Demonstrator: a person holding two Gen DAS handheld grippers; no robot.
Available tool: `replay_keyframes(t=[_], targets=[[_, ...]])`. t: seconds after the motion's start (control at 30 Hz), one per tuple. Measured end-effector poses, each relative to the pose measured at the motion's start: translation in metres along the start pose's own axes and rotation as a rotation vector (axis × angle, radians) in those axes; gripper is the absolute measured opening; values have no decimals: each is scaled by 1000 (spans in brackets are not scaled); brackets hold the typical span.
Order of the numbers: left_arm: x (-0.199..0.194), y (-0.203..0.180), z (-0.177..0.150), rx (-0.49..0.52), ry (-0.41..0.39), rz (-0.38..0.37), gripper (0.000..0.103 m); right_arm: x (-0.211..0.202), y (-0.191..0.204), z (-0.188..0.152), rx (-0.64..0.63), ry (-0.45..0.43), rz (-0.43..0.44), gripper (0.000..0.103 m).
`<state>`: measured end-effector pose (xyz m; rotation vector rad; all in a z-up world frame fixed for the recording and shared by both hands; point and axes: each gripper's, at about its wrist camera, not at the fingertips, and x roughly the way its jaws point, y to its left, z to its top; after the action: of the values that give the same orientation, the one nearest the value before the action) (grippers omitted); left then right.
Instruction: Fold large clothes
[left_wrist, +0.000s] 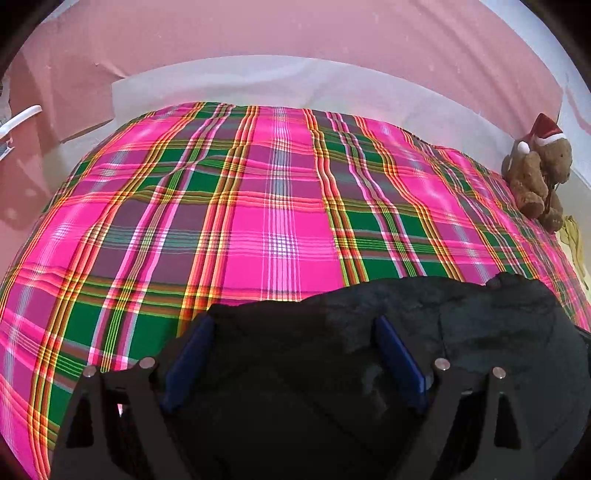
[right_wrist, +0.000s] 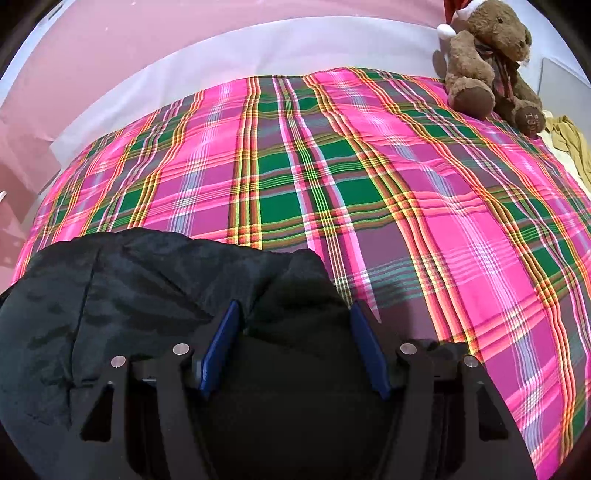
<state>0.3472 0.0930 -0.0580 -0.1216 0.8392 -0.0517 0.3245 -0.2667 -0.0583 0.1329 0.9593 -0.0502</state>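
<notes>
Jacket (left_wrist: 461, 332), dark and rumpled, lies on the plaid sheet (left_wrist: 258, 206) at its near edge. Left gripper (left_wrist: 293, 325) and right gripper (right_wrist: 293, 312) hang over it, both spread wide, gripping nothing. Teddy bear (right_wrist: 487, 62) sits at the far right corner

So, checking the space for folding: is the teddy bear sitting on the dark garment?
No, the teddy bear sits at the plaid cover's far corner, apart from the dark garment.

my left wrist cam angled down, close over black jacket (left_wrist: 406, 332), right likewise, both facing across plaid bedspread (right_wrist: 369, 184), sharing teddy bear (right_wrist: 487, 62)
</notes>
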Motion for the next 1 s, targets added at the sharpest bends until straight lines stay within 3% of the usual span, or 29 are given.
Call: replay_keyframes(t=[0.4, 0.53, 0.63, 0.73, 0.83, 0.93, 1.0], targets=[[1, 1, 3, -8, 21, -5, 92, -3, 3, 1, 2, 5, -11, 62], [-27, 4, 11, 16, 1, 8, 92, -22, 2, 8, -5, 16, -34, 62], [-59, 16, 11, 9, -49, -7, 91, -58, -1, 8, -12, -49, -14, 62], [-90, 29, -1, 0, -110, -39, 91, -100, -6, -2, -9, -125, 28, 62], [-99, 36, -23, 3, -121, -58, 91, -117, -5, -25, -33, -152, 53, 62], [-78, 41, -43, 10, -70, -29, 92, -101, -5, -44, -48, -111, 30, 61], [-70, 49, -48, -30, -73, -59, 95, -83, -11, -51, -33, -82, 39, 59]])
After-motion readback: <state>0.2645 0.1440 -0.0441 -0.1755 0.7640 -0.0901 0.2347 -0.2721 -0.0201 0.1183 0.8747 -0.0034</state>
